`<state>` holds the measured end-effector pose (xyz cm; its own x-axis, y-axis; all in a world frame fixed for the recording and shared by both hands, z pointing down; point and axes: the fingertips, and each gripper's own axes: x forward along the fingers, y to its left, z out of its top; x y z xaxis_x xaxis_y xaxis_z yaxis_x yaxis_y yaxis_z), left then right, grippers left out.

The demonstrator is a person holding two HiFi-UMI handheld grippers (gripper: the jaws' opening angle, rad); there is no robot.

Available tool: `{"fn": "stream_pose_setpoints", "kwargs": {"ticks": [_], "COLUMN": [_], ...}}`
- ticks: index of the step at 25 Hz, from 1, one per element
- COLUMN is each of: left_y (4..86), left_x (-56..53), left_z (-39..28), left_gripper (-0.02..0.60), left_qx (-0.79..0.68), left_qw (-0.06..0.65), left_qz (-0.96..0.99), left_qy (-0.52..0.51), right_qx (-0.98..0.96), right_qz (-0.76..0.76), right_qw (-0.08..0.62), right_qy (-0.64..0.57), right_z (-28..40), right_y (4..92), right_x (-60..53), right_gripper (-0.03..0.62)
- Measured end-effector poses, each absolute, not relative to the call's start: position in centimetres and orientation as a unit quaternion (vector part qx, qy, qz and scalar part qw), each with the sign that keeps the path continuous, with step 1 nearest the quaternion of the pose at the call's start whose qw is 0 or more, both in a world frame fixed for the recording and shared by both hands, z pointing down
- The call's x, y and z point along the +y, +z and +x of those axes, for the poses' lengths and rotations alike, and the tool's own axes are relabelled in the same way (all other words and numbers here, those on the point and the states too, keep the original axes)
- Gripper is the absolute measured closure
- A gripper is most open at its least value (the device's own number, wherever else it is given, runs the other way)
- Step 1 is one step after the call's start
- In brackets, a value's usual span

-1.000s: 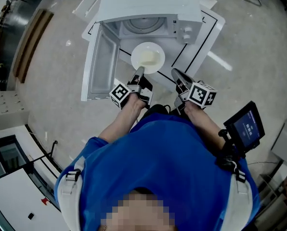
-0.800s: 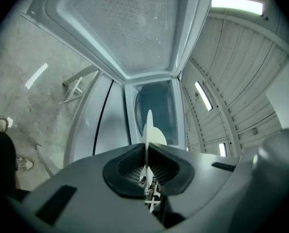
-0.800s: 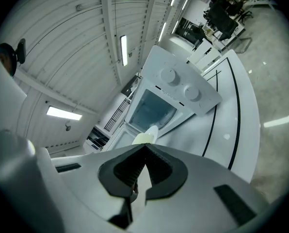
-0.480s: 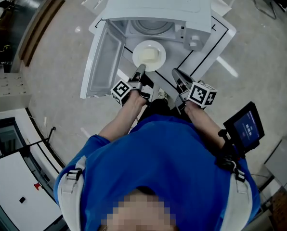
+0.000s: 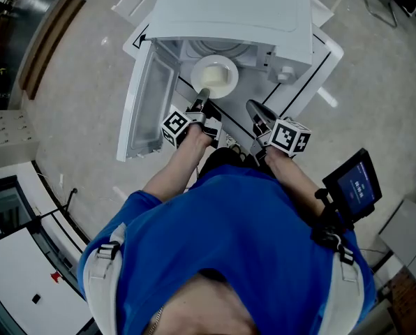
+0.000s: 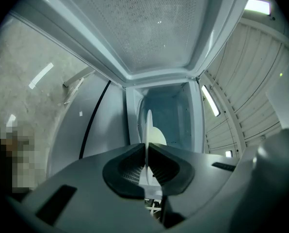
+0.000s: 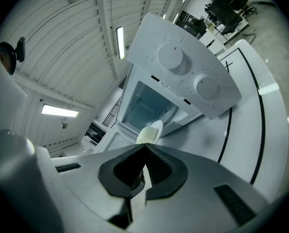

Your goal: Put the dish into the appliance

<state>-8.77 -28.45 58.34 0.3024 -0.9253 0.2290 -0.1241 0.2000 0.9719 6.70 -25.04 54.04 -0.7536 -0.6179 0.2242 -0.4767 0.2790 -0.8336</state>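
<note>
1. The left gripper [image 5: 202,98] is clamped on the near rim of a white dish [image 5: 216,76]. In the left gripper view the dish stands edge-on, so its inside is hidden there, and the pads cover the stretch of rim they pinch.
2. The dish is held at the mouth of a white microwave oven [image 5: 232,9], over the front edge of the cavity. In the head view the oven's top covers most of the cavity, so I cannot tell how far in the dish reaches.
3. The oven door [image 5: 146,100] hangs open at the left of the head view.
4. The right gripper [image 5: 254,107] has its jaws together with nothing between them. It is beside the dish and apart from it, facing the control panel [image 7: 185,72] with its 2 knobs [image 7: 169,56].
5. A small screen [image 5: 352,185] sits by the person's right arm, and its print is too small to read.
6. The person's blue shirt [image 5: 229,243] hides the floor directly below.
</note>
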Motion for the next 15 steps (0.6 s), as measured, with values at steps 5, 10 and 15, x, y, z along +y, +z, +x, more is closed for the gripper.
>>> {"fn": "stream_pose_setpoints", "kwargs": {"ticks": [5, 10, 15], "left_y": [59.0, 59.4, 59.3], "left_x": [-30.3, -32.0, -33.3], "left_z": [-9.0, -9.1, -8.9], "left_gripper": [0.565, 0.565, 0.565], "left_qx": [-0.487, -0.486, -0.483], "left_qw": [0.608, 0.616, 0.622], "left_qz": [0.534, 0.527, 0.526], "left_qy": [-0.329, -0.326, -0.321], "right_qx": [0.792, 0.789, 0.787], "right_qz": [-0.350, -0.357, -0.364], "right_qw": [0.068, 0.065, 0.065], "right_qy": [-0.495, -0.495, -0.493], "right_z": [6.4, 6.0, 6.1], "right_y": [54.4, 54.3, 53.8], "right_x": [-26.0, -27.0, -27.5], "right_gripper": [0.594, 0.594, 0.594]}}
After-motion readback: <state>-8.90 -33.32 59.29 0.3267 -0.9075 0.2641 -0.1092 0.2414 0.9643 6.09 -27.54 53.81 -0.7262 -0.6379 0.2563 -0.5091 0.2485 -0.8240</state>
